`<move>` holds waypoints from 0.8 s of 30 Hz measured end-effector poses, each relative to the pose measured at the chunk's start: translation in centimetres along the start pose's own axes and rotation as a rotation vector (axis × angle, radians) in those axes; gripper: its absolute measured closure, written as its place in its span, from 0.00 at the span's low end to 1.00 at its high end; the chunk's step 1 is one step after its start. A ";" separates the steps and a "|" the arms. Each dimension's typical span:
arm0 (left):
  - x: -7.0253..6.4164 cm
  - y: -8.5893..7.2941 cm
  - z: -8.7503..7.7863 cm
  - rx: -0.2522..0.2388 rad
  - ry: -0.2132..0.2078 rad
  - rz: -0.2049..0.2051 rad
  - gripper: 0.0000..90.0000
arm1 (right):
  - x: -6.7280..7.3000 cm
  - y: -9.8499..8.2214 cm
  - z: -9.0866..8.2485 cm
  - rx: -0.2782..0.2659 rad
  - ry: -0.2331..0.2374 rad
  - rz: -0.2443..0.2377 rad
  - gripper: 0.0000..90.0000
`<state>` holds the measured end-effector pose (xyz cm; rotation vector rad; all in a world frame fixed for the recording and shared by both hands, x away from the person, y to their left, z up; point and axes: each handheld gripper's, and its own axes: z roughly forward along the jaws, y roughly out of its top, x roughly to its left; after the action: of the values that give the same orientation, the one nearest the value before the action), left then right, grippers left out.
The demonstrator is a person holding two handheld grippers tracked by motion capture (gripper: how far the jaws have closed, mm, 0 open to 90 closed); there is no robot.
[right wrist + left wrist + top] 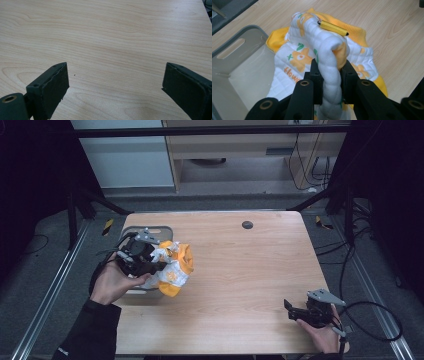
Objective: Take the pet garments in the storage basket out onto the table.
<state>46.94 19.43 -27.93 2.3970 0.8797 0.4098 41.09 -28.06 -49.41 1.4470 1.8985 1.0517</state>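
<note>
A small white quilted garment (172, 262) with orange flowers and yellow trim hangs bunched at the table's left, beside a grey bin (159, 231). My left gripper (150, 265) is shut on a thick fold of the garment (329, 50), held over the bin's (249, 72) right edge. A gold knurled pen (332, 27) lies across the top of the fold. My right gripper (292, 310) rests low at the table's front right, open, with bare wood between its pads (53, 87).
The wooden table (240, 265) has a dark round grommet (247, 224) near its back edge. Cables (370, 315) trail off the right side. A metal frame and shelving stand behind the table.
</note>
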 end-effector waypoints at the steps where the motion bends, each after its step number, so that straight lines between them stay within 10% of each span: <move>1: -0.2 0.1 0.2 0.002 -0.006 0.007 0.84 | 0.0 0.0 0.0 -0.001 -0.001 -0.001 0.08; 24: -3.8 2.2 3.6 0.009 -0.086 0.113 0.84 | -0.1 0.0 0.0 -0.004 -0.002 -0.008 0.08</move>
<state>46.81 14.11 -29.86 2.4604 0.7119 0.3436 41.08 -28.20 -49.42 1.4364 1.8979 1.0495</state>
